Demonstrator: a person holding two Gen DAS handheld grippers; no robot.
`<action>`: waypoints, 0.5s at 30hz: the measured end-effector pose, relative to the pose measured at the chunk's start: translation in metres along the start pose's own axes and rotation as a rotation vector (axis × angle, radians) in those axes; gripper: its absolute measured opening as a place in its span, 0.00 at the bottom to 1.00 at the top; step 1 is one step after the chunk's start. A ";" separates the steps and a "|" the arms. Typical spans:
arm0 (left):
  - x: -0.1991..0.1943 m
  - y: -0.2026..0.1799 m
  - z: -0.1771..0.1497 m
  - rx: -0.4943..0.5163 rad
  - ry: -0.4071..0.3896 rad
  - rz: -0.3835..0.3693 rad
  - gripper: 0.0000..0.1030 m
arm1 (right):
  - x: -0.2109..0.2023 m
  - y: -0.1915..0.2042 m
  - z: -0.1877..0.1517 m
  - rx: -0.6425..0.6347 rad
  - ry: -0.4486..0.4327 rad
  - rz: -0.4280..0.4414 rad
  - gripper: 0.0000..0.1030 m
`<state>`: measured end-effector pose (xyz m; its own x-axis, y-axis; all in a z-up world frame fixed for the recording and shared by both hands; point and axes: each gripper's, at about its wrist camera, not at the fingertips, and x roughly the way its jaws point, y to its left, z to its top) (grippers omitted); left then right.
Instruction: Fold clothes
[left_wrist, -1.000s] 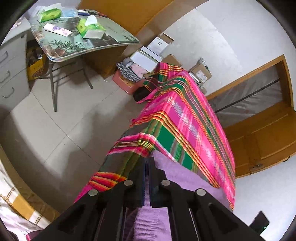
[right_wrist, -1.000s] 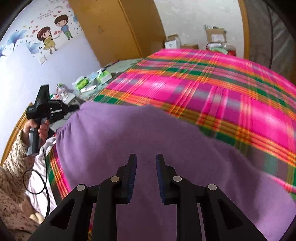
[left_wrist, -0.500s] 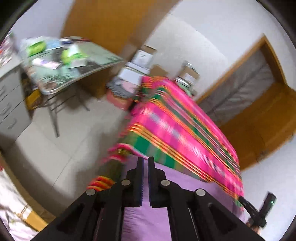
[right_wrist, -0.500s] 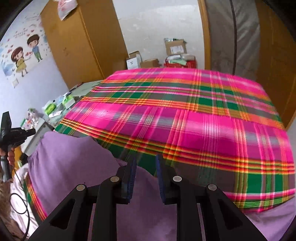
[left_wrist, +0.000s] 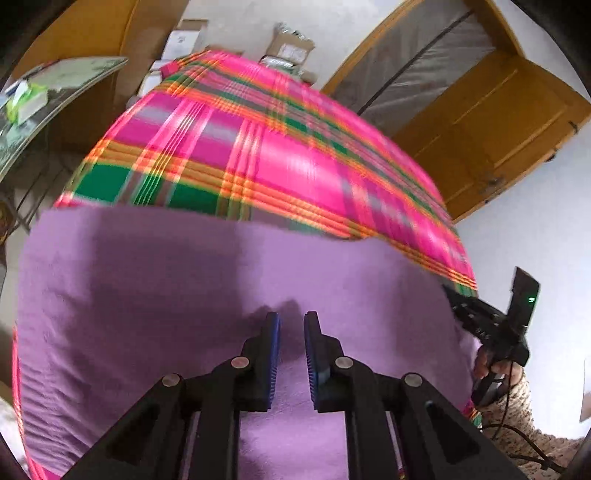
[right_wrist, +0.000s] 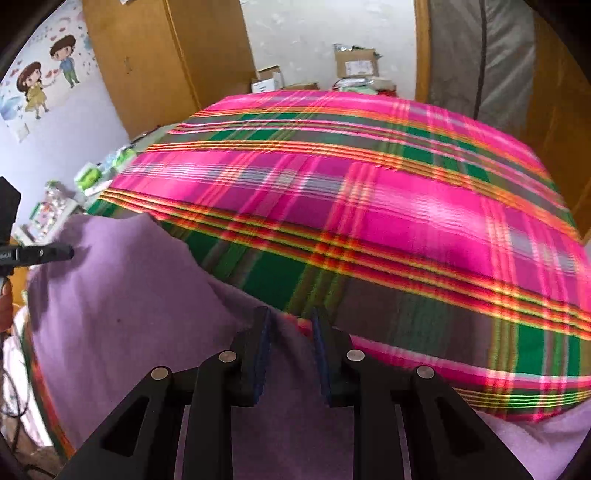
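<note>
Left gripper (left_wrist: 291, 325): jaws parted, a clear gap between the blue pads (left_wrist: 274, 354), nothing held. The purple garment (left_wrist: 155, 295) lies directly beneath and ahead of the fingertips, spread flat; a dark shadow falls on it just beyond the tips. Whether the tips touch the fabric cannot be determined.

Right gripper (right_wrist: 291, 321): jaws parted, with a gap between them. A fold of the purple garment (right_wrist: 122, 295) runs up into the gap between the fingers; contact with the pads cannot be confirmed. The garment extends from the jaws to their left and below.

Beyond both sets of jaws, the garment rests on a pink, green and orange plaid cloth (right_wrist: 369, 206) covering the work surface; in the left view the plaid cloth (left_wrist: 266, 155) begins at the garment's far edge.

Further out: cardboard boxes (right_wrist: 354, 66) against the far wall, a wooden wardrobe (right_wrist: 162, 55) ahead-left, a cluttered side table (left_wrist: 40, 99) to the left.
</note>
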<state>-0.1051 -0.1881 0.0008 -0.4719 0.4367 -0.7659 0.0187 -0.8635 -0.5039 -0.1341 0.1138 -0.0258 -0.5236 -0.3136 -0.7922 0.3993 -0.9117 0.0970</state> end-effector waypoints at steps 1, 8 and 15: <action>0.001 -0.001 -0.002 0.004 0.008 0.010 0.13 | -0.001 -0.002 0.000 0.001 -0.007 -0.023 0.23; -0.005 -0.002 -0.018 0.010 -0.006 0.032 0.17 | -0.044 0.001 -0.013 -0.002 -0.120 0.005 0.23; -0.010 -0.001 -0.031 0.003 -0.022 0.044 0.18 | -0.047 0.032 -0.046 -0.089 -0.065 0.074 0.23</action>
<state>-0.0733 -0.1832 -0.0035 -0.4896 0.3929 -0.7784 0.0372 -0.8825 -0.4689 -0.0622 0.1119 -0.0126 -0.5365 -0.3981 -0.7441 0.5021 -0.8592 0.0977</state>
